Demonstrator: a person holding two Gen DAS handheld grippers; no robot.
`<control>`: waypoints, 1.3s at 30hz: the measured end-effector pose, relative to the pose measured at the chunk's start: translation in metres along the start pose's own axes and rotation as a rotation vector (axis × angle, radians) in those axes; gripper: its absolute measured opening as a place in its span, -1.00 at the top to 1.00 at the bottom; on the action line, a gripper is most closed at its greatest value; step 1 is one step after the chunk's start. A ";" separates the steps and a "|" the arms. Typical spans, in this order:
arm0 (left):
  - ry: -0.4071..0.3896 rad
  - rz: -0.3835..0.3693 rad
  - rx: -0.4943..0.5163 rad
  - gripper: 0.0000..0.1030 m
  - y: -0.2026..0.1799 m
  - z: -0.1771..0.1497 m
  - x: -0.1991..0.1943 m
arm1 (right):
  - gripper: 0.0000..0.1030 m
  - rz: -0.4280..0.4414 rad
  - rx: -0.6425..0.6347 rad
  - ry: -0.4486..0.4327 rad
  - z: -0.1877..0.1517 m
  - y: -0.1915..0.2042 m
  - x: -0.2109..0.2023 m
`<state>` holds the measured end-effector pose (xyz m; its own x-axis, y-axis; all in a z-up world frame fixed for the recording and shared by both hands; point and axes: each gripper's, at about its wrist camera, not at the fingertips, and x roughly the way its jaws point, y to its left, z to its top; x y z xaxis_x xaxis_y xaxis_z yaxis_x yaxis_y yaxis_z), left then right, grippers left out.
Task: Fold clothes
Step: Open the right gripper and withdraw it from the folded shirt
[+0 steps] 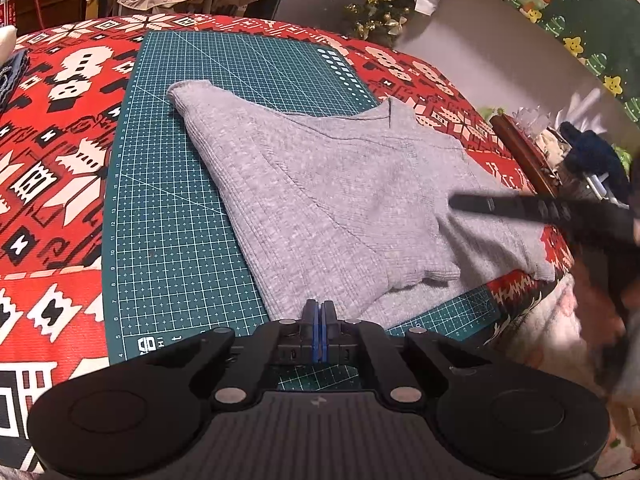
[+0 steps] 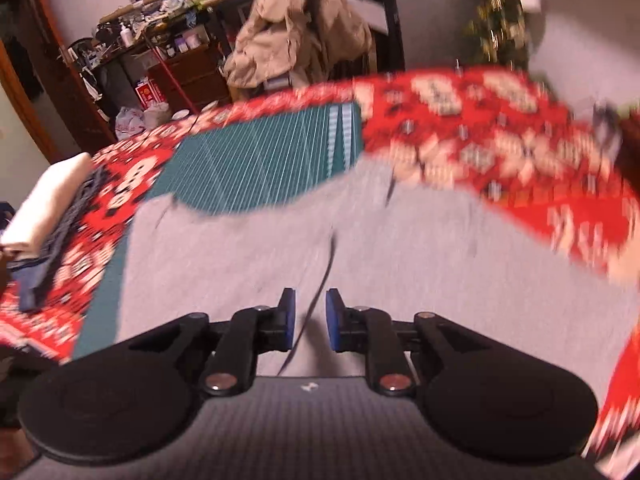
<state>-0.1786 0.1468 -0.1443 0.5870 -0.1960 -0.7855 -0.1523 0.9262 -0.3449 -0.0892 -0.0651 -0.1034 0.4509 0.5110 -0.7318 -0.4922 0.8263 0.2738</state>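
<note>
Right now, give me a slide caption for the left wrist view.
Shut left hand-held gripper at the near edge of a partly folded grey sweater on a green cutting mat.

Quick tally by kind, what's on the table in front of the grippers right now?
Grey garment: 1
Green cutting mat: 1
Red patterned tablecloth: 1
Folded white cloth at the table's far left edge: 1
Dark blue cloth beneath it: 1
Total: 5
</note>
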 end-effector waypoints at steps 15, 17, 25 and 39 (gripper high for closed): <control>0.001 0.002 0.002 0.94 0.000 0.001 0.000 | 0.36 -0.119 -0.163 0.066 -0.042 0.061 0.013; 0.002 0.001 0.000 0.94 0.000 0.001 0.000 | 0.36 -0.108 -0.165 0.073 -0.044 0.063 0.007; 0.002 -0.005 -0.007 0.94 0.002 0.000 0.000 | 0.40 -0.102 -0.128 0.096 -0.055 0.062 -0.001; 0.000 0.013 -0.022 0.94 0.005 -0.001 -0.005 | 0.94 -0.086 -0.170 0.127 -0.057 0.060 -0.008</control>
<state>-0.1828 0.1516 -0.1429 0.5850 -0.1836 -0.7900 -0.1773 0.9215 -0.3455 -0.1648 -0.0332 -0.1166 0.4047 0.3972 -0.8237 -0.5794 0.8083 0.1051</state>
